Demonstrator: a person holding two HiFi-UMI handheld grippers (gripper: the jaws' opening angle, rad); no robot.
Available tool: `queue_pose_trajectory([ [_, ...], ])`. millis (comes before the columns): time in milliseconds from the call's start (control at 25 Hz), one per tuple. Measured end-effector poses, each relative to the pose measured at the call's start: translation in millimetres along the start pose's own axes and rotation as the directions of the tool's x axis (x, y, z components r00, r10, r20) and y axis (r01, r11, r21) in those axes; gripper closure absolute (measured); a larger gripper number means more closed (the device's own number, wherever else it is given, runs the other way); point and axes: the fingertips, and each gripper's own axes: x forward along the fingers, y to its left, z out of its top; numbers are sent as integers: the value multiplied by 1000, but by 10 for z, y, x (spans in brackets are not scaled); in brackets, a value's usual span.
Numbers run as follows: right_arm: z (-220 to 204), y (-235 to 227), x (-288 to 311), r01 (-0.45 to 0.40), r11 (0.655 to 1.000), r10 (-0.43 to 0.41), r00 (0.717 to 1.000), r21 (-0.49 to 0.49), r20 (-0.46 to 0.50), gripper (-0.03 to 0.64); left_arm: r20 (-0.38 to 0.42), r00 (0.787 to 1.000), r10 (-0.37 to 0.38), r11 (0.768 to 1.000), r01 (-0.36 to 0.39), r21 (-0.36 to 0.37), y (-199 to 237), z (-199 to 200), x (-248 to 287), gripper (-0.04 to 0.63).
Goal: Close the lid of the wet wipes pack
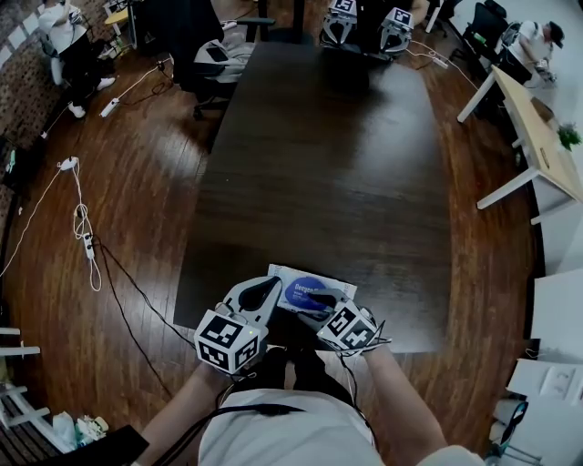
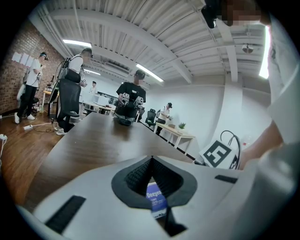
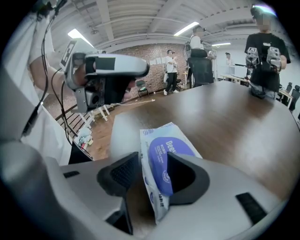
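The wet wipes pack (image 1: 293,281), white with a purple oval lid, lies flat on the dark table (image 1: 319,164) close to its near edge. My left gripper (image 1: 272,285) is at the pack's left end with its tips together. In the left gripper view its jaws (image 2: 151,160) meet, and the pack (image 2: 155,197) shows through the gap below them. My right gripper (image 1: 321,301) is at the pack's right near corner. In the right gripper view it (image 3: 152,166) stands open astride the pack (image 3: 161,145), with one finger (image 3: 187,176) lying against the purple lid.
Another pair of grippers (image 1: 364,25) rests at the table's far end. An office chair (image 1: 219,56) stands at the far left corner. Cables and a power strip (image 1: 84,238) trail over the wooden floor on the left. White desks (image 1: 537,136) stand to the right, with people around the room.
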Motion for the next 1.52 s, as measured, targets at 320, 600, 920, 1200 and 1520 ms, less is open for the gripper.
queue_pose_trajectory([
  [320,471,-69,-372,69,990,-93,974,120,209,440,25,999,-40,999,39,35,6,175,-52,594],
  [600,817,-96,-913,169,964,-237,897,206,372,463,62,995,-77,995,73,68,-64,405,-161,594],
  [920,832,-19,-1307,232,941,-323,829,245,456,591,65,991,-114,990,108,89,-218,430,-190,594],
  [1200,846,93,-1466,247,925,-364,795,289,485,611,71,984,-164,982,156,107,-339,441,-268,594],
  [1520,867,199,-1651,262,915,-392,759,306,521,610,71,982,-172,979,163,119,-480,445,-323,594],
])
